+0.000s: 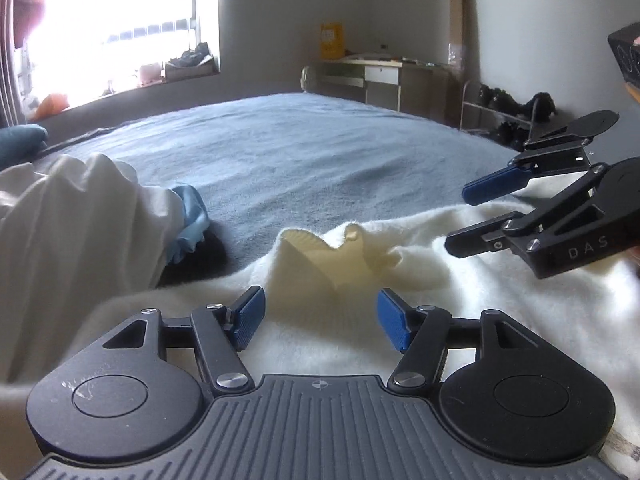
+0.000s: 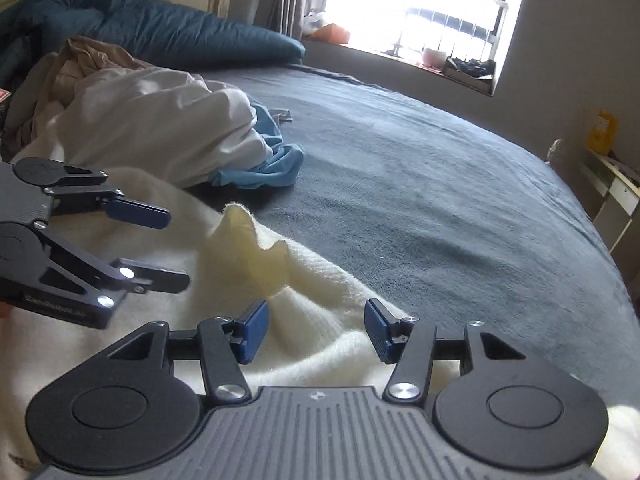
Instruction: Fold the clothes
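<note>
Cream sweater (image 1: 360, 280) lying rumpled on grey bedspread (image 1: 300, 152), ribbed edge sticking up. Left gripper (image 1: 320, 320) hovering over it, jaws wide apart, gripping nothing. Right gripper (image 2: 316, 330) likewise gaping, empty. Clothes pile (image 2: 160, 128) sitting beside sweater.

cream sweater (image 1: 360, 320) cut off below

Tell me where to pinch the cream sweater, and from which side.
Pinch the raised ribbed edge of the cream sweater. It stands up off the grey bedspread as a thin peak, so either open gripper, left or right, could likely close across it coming straight forward.
</note>
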Motion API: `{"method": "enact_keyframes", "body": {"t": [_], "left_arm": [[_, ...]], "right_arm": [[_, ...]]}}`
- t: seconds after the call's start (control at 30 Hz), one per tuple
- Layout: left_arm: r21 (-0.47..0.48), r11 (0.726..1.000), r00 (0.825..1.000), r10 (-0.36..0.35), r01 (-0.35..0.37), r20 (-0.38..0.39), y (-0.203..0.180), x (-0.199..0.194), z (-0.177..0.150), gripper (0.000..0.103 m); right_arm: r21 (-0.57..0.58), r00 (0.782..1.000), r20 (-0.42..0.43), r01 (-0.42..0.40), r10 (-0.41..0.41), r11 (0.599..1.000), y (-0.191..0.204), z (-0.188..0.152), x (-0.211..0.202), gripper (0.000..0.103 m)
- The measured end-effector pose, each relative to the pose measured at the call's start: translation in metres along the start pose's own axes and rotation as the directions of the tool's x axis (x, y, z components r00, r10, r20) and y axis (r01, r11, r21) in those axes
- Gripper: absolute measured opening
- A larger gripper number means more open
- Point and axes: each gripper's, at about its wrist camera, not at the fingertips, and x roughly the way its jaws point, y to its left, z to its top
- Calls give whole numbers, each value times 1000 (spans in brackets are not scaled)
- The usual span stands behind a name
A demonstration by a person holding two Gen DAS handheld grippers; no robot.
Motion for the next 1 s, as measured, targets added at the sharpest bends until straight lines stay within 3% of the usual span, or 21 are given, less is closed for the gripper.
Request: {"method": "enact_keyframes", "body": {"t": [0.07, 0.1, 0.27, 0.3, 0.33, 0.4, 0.5, 0.6, 0.7, 0.83, 0.9, 0.93, 0.97, 1.0], "left_arm": [[-17, 999, 999, 30, -31, -24, 2, 16, 2, 54], [-25, 999, 998, 45, -46, -37, 3, 24, 3, 45], [-107, 989, 993, 93, -101, -74, 19, 44, 6, 17], [-116, 988, 993, 97, -104, -70, 22, 45, 7, 12], [-119, 987, 993, 101, -107, -56, 23, 43, 9, 10], [-124, 986, 994, 110, -112, -27, 25, 40, 11, 6], [-133, 985, 993, 114, -112, 11, 31, 39, 19, 5], [-142, 984, 992, 117, -109, 47, 39, 39, 28, 5], [-153, 982, 990, 122, -110, 74, 46, 42, 35, 5], [-152, 979, 990, 140, -134, 25, 51, 63, 27, 6], [-155, 978, 991, 134, -136, -22, 52, 72, 22, 14], [-163, 977, 990, 133, -138, -42, 53, 75, 20, 18], [-181, 974, 990, 131, -138, -51, 56, 75, 21, 29], [-207, 969, 991, 124, -132, -52, 60, 72, 22, 37]], "right_arm": [[1, 999, -4, -35, 35, 999, 2, 5, 16, 55], [-3, 999, -7, -36, 36, 999, 3, 8, 24, 55], [16, 995, -92, -23, 25, 1000, -2, 18, 78, 52], [28, 994, -109, -11, 14, 1000, -4, 18, 86, 47], [47, 992, -124, 4, 1, 999, -7, 19, 94, 30], [121, 992, -124, 50, -35, 991, -19, 19, 97, 7], [276, 999, -40, 12, -1, 961, -46, 26, 80, 6], [350, 999, 32, -35, 26, 936, -66, 35, 70, 6], [396, 999, 32, -45, 35, 917, -74, 38, 86, 6], [428, 999, -13, -22, 30, 904, -74, 29, 125, 6], [450, 998, -45, -19, 44, 893, -76, 20, 141, 7], [473, 998, -43, -26, 53, 881, -79, 18, 142, 12], [497, 997, -41, -36, 65, 867, -84, 17, 141, 16], [526, 996, -36, -51, 81, 849, -91, 19, 135, 33]]}}
